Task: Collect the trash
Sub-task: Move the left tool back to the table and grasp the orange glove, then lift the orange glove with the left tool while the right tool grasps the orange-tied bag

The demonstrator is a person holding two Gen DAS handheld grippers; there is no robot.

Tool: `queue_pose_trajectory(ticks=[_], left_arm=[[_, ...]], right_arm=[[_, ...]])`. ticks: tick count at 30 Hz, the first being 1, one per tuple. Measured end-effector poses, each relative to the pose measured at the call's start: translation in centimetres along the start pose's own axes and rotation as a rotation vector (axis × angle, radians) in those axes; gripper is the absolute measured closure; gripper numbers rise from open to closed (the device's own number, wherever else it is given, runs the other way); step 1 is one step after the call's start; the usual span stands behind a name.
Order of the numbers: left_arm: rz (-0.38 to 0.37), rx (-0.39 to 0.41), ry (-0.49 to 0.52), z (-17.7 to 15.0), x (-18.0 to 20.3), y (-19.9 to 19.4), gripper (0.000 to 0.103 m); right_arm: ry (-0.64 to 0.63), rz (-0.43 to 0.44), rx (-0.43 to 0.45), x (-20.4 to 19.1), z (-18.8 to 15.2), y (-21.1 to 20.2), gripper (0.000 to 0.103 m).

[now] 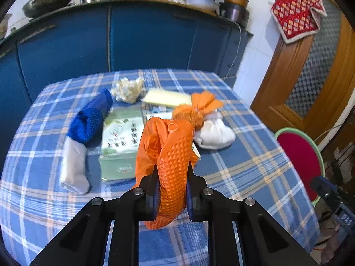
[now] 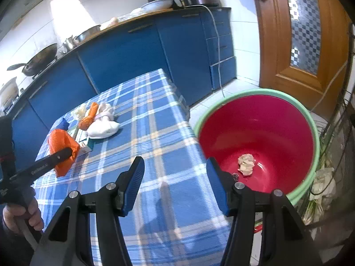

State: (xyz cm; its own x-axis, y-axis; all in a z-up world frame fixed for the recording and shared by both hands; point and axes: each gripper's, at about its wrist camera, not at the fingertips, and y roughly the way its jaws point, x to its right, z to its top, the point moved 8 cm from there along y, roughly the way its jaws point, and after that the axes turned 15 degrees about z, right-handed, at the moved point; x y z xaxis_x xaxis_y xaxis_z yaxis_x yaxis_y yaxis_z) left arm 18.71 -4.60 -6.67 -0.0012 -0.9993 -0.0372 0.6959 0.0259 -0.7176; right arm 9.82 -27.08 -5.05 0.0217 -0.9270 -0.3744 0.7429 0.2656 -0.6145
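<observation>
Tightly between fingers (image 1: pixel 153 190), crumpled orange knobbly glove (image 1: pixel 170 155)

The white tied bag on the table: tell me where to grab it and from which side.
Grip the white tied bag at its gathered neck, the narrow bunched end beside the orange netted bundle. Come from above with the open right hand-held gripper, jaws straddling the neck; the body looks plump, soft and likelier to slip.
</observation>
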Motion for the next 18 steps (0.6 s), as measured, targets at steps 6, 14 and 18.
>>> queue_pose_trajectory(ticks=[6,14,18], left_arm=[[0.021,0.035,-0.047,1.2,-2.4,-1.1,0.084],[0.075,0.056,-0.100,2.4,-6.1,-1.1,0.084],[0.090,0.058,-0.127,2.8,-7.4,-0.8,0.084]], right_arm=[[-0.037,0.052,-0.022,-2.5,0.8,1.4,0.043],[-0.107,0.116,-0.041,-6.7,2.6,3.7,0.043],[-0.134,0.149,-0.059,-8.8,3.5,5.3,0.043]])
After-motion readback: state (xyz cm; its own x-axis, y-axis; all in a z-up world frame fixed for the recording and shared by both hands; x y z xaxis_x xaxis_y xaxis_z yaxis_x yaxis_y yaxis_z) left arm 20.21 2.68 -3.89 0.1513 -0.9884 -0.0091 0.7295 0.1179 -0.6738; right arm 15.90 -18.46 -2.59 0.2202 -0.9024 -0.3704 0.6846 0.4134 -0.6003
